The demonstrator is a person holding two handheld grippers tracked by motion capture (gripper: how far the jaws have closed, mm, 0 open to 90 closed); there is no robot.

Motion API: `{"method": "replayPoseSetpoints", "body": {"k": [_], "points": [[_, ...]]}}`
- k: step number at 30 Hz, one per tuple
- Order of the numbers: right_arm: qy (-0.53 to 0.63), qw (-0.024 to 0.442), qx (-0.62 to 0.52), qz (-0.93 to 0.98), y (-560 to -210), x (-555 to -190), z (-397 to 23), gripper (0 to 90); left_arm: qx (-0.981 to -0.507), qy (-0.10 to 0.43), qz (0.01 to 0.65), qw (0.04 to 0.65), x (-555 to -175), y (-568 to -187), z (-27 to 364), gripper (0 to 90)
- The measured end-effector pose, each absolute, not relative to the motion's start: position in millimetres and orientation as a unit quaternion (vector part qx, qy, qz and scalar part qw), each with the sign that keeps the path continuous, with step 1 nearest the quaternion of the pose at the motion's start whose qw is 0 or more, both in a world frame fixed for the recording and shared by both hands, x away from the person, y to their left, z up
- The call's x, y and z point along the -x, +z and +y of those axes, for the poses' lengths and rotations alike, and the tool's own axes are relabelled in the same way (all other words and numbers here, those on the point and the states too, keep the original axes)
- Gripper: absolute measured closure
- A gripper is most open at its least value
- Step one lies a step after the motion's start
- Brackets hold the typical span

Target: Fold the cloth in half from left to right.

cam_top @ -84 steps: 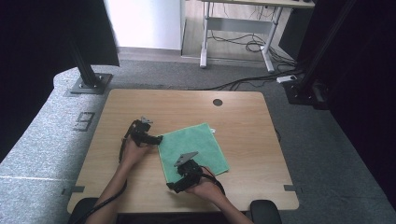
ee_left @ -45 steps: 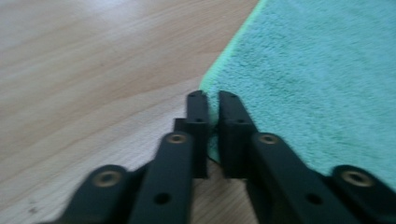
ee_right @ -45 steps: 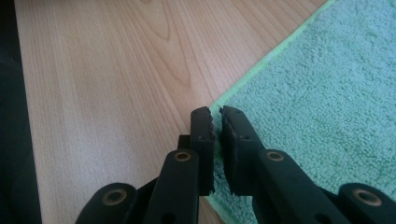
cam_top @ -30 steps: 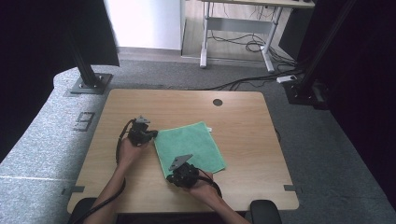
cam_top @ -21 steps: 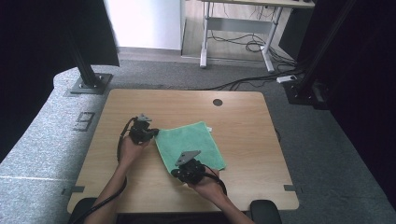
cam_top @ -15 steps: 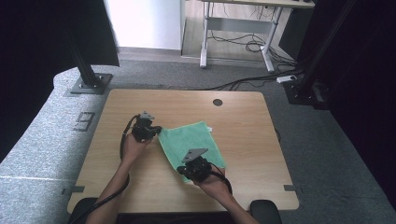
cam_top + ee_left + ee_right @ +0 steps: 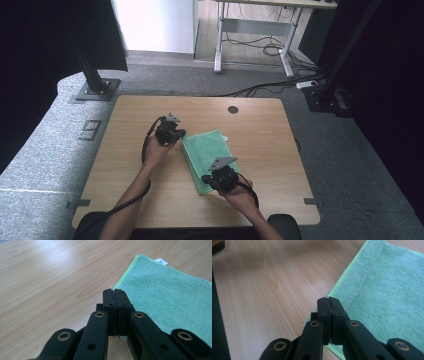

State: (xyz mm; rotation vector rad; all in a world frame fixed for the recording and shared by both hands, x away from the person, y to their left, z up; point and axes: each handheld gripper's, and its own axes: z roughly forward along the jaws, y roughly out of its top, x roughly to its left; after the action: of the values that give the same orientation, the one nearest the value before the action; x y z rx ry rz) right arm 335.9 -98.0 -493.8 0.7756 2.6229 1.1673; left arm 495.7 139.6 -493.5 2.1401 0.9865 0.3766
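A green towel (image 7: 209, 147) lies on the wooden table (image 7: 125, 170), its left part folded over. My left gripper (image 7: 182, 135) is at the towel's far left corner, jaws shut, with the green edge (image 7: 125, 280) running away from the tips (image 7: 115, 291). My right gripper (image 7: 206, 181) is at the near left corner. In the right gripper view its jaws (image 7: 329, 299) are shut on the towel's edge, and a raised strip of towel (image 7: 364, 270) runs up from them over the flat layer (image 7: 394, 292). Whether cloth sits inside the left jaws is hard to see.
A white label (image 7: 161, 261) sticks out at the towel's far corner. A round cable hole (image 7: 233, 109) sits near the table's far edge. Bare wood lies left of the towel (image 7: 50, 282). Black frame posts (image 7: 92, 75) stand beyond the table.
Both hands have moved right and slightly up, carrying the towel's left edge over itself. The towel now looks narrower than before.
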Motion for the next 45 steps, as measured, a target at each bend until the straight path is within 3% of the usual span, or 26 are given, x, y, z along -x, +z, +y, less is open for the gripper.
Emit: {"method": "replayPoseSetpoints", "body": {"k": [33,45], "points": [[0.403,0.126,-0.332,0.844,-491.8,-342.8,-174.8,87.6,-0.856,0.152,0.340,0.359,-527.8,-486.2,50.2,88.3],[0.380,0.127,-0.354,0.845,-506.6,-351.6,-185.6,87.5,-0.864,0.147,0.344,0.338,-539.6,-504.9,31.3,87.9]]}}
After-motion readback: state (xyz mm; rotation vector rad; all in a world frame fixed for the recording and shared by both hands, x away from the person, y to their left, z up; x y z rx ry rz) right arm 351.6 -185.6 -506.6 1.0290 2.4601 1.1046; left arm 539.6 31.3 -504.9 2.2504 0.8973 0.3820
